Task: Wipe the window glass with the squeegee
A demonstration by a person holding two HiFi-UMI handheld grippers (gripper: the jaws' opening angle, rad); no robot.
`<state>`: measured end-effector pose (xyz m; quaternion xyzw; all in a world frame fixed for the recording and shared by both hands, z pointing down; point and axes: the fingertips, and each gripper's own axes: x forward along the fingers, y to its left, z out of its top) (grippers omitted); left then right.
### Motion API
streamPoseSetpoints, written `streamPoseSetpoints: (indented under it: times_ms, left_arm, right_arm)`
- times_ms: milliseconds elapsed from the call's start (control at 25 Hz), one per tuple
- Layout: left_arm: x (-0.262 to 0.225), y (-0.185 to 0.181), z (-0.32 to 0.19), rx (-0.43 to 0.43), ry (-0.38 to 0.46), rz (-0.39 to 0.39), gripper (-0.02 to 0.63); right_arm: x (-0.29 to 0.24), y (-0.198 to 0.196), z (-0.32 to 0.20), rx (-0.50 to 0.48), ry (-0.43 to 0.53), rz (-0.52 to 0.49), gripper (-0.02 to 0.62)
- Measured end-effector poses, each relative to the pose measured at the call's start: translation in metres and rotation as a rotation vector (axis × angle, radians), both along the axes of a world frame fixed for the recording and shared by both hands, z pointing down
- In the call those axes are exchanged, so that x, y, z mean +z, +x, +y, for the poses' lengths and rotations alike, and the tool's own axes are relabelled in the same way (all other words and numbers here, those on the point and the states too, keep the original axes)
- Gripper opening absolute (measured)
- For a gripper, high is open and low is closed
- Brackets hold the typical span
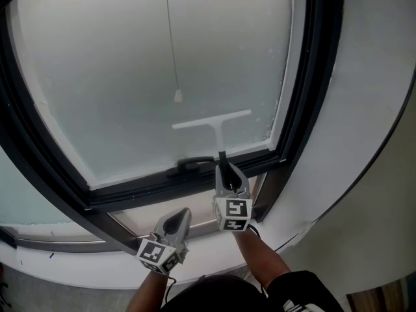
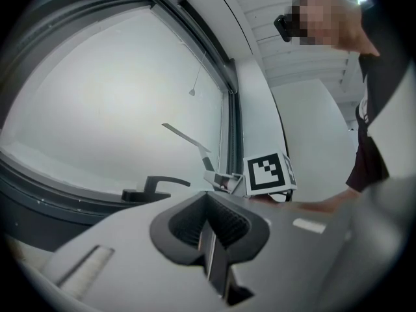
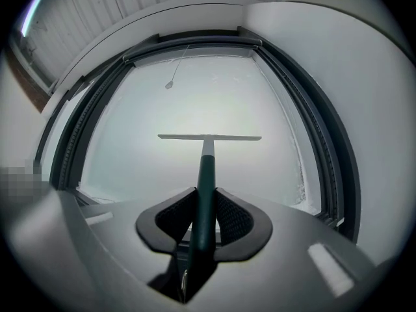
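Note:
A white squeegee (image 1: 212, 122) with a dark green handle lies with its blade against the frosted window glass (image 1: 130, 77), low on the pane. My right gripper (image 1: 227, 173) is shut on the squeegee handle (image 3: 207, 181), the blade (image 3: 209, 137) level ahead of it. My left gripper (image 1: 175, 222) hangs lower, by the sill, shut with nothing in its jaws. In the left gripper view the squeegee (image 2: 185, 137) and the right gripper's marker cube (image 2: 268, 172) show ahead, above the shut left gripper (image 2: 209, 227).
A black window handle (image 1: 188, 164) sits on the dark frame (image 1: 305, 103) just left of the right gripper. A blind cord with a white pull (image 1: 177, 96) hangs before the glass above the blade. A white wall (image 1: 364, 142) curves at right.

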<state>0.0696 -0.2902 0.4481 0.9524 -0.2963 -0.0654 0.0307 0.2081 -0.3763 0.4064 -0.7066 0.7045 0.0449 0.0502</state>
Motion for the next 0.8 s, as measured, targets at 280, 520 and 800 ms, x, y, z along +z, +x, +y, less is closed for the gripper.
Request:
streamPoseSetpoints:
  times_ms: [280,520,800]
  left_arm:
    - [0.005,0.0,-0.001,-0.006,0.004,-0.018,-0.002]
    - [0.007,0.004,-0.003,-0.018,-0.011,-0.005,-0.002]
    - [0.011,0.011,-0.001,-0.044,-0.032,0.002,-0.002]
  right_arm:
    - [0.021,-0.001,0.003,-0.004,-0.033,0.001,0.095]
    - [0.039,-0.001,0.005,-0.016,-0.065,0.018,0.094]
    - [0.043,-0.002,0.007,-0.036,-0.073,-0.004,0.095]
